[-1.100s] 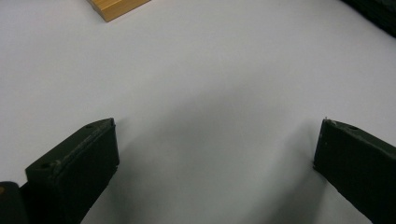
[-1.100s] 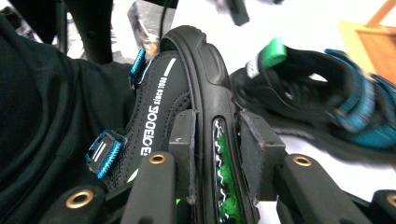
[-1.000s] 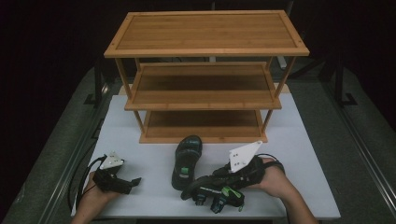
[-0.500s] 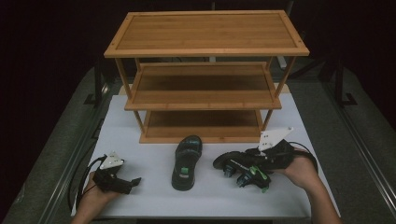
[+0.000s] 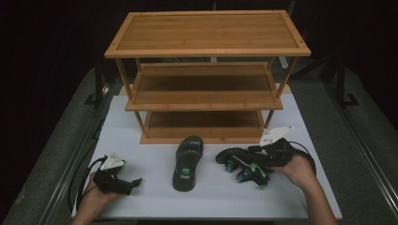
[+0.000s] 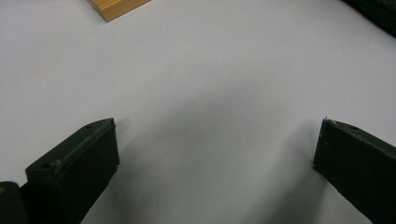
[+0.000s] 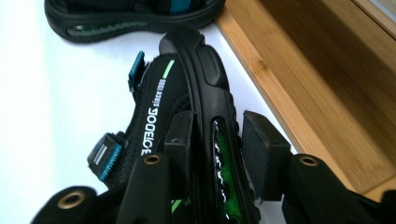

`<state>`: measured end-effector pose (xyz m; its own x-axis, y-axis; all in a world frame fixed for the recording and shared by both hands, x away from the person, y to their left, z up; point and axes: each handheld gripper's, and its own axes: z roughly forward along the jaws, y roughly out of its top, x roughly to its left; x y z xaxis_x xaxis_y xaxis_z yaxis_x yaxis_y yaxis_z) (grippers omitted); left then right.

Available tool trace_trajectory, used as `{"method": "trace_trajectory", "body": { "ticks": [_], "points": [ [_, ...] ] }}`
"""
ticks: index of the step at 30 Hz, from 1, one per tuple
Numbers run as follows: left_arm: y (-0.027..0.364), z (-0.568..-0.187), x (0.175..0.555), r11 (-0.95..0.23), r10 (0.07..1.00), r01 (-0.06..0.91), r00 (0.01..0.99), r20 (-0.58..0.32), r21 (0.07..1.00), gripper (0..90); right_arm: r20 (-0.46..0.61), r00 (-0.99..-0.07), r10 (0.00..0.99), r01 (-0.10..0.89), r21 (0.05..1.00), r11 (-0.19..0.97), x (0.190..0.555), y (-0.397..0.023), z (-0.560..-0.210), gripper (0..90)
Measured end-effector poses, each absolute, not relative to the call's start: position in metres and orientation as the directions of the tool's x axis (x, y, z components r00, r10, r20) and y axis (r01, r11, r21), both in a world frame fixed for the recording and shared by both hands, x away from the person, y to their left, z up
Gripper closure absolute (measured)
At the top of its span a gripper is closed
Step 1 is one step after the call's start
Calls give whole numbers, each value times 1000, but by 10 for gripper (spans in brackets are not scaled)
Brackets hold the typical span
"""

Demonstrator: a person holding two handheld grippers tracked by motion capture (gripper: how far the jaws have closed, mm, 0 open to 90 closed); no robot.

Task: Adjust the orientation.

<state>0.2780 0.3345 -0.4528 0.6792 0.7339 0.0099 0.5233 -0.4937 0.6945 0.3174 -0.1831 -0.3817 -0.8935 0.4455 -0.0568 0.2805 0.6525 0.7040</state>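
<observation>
Table (image 5: 141, 140) with a white top carries all items. Three-tier bamboo rack (image 5: 206, 75) stands at the far middle of the table, all its shelves bare. First sandal (image 5: 187, 161), black with green detail, lies sole down on the table just in front of the rack's lowest shelf, toe toward the rack. Second sandal (image 5: 241, 164) of the same pair lies to the right of the first, apart from it, turned on its side with its straps toward the person.

Right gripper (image 5: 263, 161), held in the right hand (image 5: 298, 171), reaches this second sandal from the right. In the right gripper view the sandal's sole edge (image 7: 210, 116) runs between the two jaws; one pad (image 7: 180, 140) lies against the strap side, the other pad (image 7: 261, 149) stands slightly clear of the sole. The jaws have just been opening, releasing the sandal.

Left gripper (image 5: 124, 183), held in the left hand (image 5: 94, 197), rests near the table's front left corner, well apart from both sandals. Its jaws stand wide apart over bare table, with nothing between them.
</observation>
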Motion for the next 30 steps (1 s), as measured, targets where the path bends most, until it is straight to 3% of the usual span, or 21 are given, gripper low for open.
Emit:
{"method": "trace_trajectory", "body": {
  "ticks": [3,7,10,12,13,14,16,30],
  "points": [
    [335,-453,278,-493,734,524,679,9,695,0,-37,-885,465,293,732,616,314,-188,-375,580],
    [335,-453,278,-494,734,523,679,10,695,0,-23,-860,510,319,755,572,308,-197,-369,641],
    [335,-453,278,-493,734,524,679,9,695,0,-12,-839,544,342,766,545,299,-208,-365,711],
    [335,-453,278,-494,734,523,679,10,694,0,-17,-827,562,351,765,540,290,-216,-366,806],
    [335,-453,278,-493,734,524,679,9,694,0,-17,-827,562,351,765,540,290,-216,-366,806],
    [334,-453,278,-493,734,524,679,9,694,0,-13,-822,569,358,766,535,286,-220,-369,872],
    [334,-453,278,-493,734,524,679,9,694,0,-9,-821,571,360,767,531,285,-221,-370,894],
    [335,-453,278,-495,733,524,680,9,693,0,2,-807,590,392,750,533,286,-230,-382,898]
  ]
}}
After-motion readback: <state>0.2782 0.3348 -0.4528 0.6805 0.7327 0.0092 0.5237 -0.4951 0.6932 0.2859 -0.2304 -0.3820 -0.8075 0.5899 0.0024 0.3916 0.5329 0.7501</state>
